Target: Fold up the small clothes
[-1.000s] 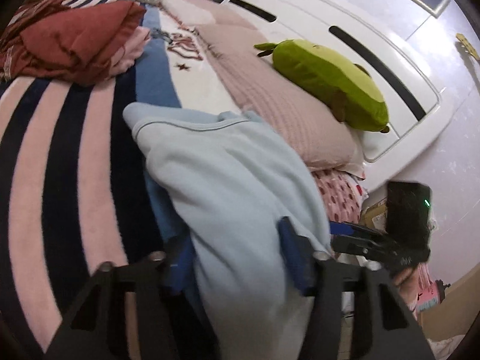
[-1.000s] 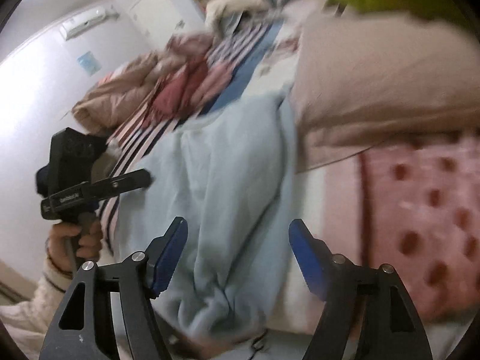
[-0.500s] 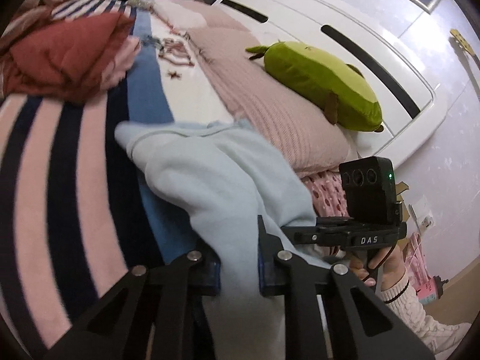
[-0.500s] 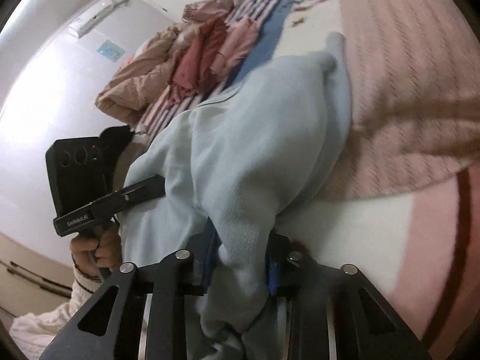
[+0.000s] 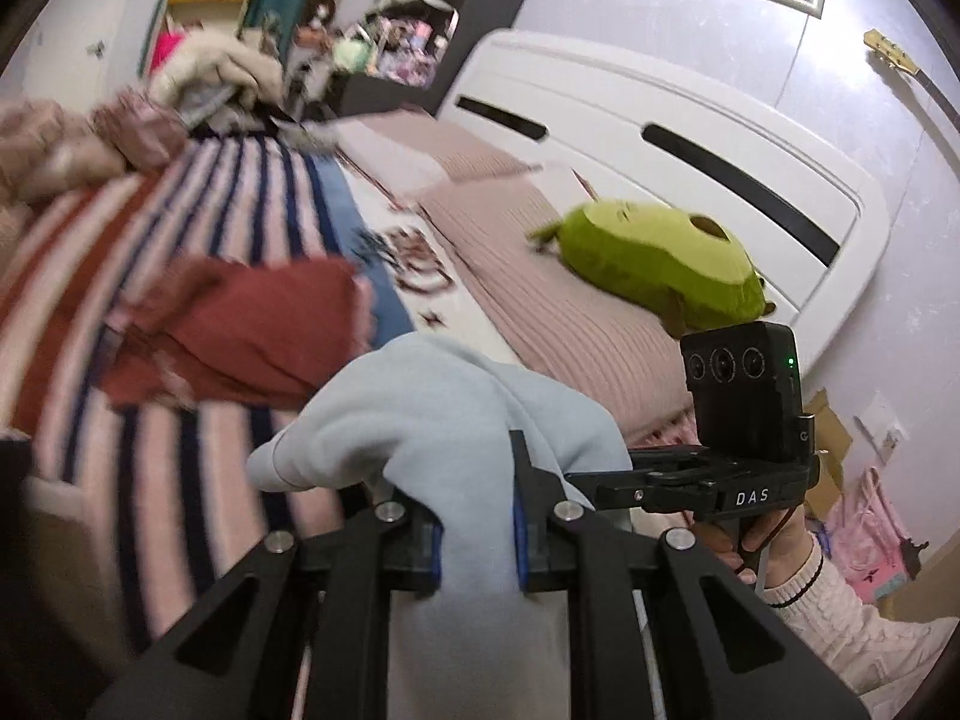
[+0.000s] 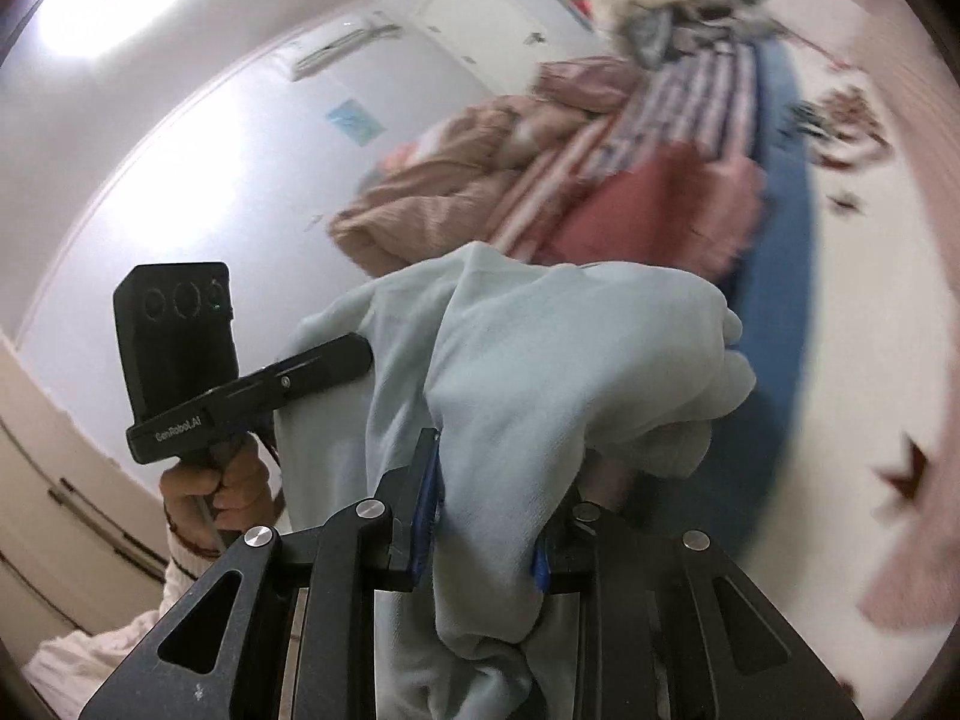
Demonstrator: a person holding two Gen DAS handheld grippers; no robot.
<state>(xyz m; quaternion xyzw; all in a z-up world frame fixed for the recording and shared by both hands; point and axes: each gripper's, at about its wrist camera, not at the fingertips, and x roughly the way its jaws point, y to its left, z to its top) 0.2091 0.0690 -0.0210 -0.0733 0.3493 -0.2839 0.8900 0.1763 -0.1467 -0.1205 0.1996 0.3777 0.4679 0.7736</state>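
A light blue sweatshirt (image 5: 444, 414) hangs between both grippers, lifted off the striped blanket (image 5: 180, 228). My left gripper (image 5: 477, 516) is shut on one part of it. My right gripper (image 6: 486, 516) is shut on another part of the sweatshirt (image 6: 558, 360), which bunches over the jaws and drapes below them. The right gripper also shows in the left wrist view (image 5: 708, 480), close beside the cloth. The left gripper shows in the right wrist view (image 6: 300, 372) at the left.
A dark red garment (image 5: 252, 324) lies on the blanket beyond the sweatshirt. A green plush toy (image 5: 654, 264) rests on a pink pillow (image 5: 540, 300) by the white headboard (image 5: 660, 138). Heaped bedding (image 6: 456, 180) lies at the far side.
Both grippers closed on the light blue sweatshirt and lifted it off the bed. The two grippers have come closer together and both views now tilt upward.
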